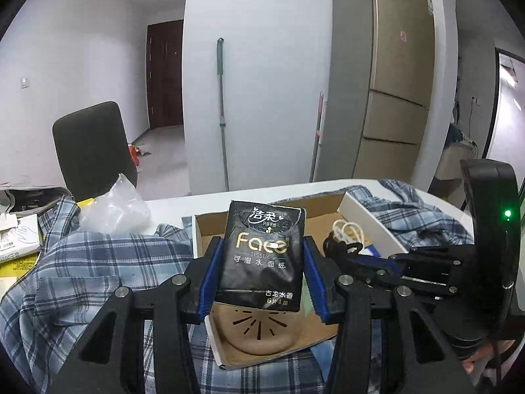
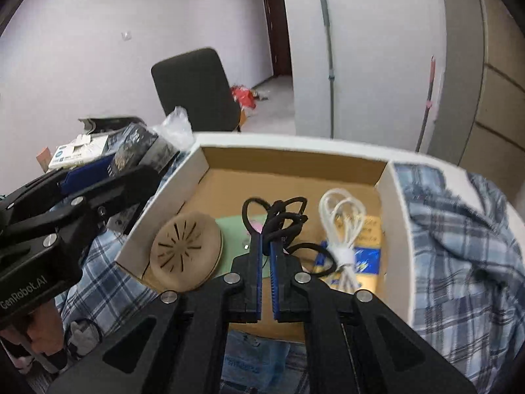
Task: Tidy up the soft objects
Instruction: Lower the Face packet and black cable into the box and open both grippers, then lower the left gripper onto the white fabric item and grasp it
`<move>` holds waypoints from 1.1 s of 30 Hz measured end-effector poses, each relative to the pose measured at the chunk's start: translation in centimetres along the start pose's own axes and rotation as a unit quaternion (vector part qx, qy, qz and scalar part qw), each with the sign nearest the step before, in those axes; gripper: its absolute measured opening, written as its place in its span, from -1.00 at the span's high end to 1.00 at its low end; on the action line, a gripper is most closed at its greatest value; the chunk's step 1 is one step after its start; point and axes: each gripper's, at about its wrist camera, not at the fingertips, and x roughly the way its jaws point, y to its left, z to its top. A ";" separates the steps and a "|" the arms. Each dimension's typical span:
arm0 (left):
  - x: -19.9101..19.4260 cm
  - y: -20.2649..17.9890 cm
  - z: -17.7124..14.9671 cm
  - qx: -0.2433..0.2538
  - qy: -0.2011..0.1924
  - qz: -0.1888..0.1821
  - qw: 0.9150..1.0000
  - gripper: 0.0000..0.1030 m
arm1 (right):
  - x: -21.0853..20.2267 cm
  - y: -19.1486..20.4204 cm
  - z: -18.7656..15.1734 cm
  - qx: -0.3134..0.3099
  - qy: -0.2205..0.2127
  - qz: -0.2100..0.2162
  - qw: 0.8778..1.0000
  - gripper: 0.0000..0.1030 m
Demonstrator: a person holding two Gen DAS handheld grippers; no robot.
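My left gripper (image 1: 262,256) is shut on a black tissue pack (image 1: 264,256) and holds it upright above the near left corner of a white cardboard box (image 1: 367,220); the pack also shows in the right wrist view (image 2: 137,147). My right gripper (image 2: 266,246) is shut on a black coiled cable (image 2: 282,220) inside the box (image 2: 393,216). The box holds a tan round vented disc (image 2: 185,249), a white coiled cable (image 2: 343,226) and a yellow-blue packet (image 2: 361,252). In the left wrist view the right gripper (image 1: 341,246) reaches into the box from the right.
A blue plaid shirt (image 1: 82,262) lies under and around the box, also on its right (image 2: 466,236). A clear plastic bag (image 1: 115,207), papers and small boxes (image 1: 16,239) sit at the left. A black chair (image 1: 93,151) stands behind the white table (image 1: 183,203).
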 end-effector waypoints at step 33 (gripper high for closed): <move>-13.7 2.3 -3.6 0.031 0.013 0.020 0.999 -0.59 | -12.8 4.3 -2.6 0.047 -0.069 -0.046 0.995 -0.41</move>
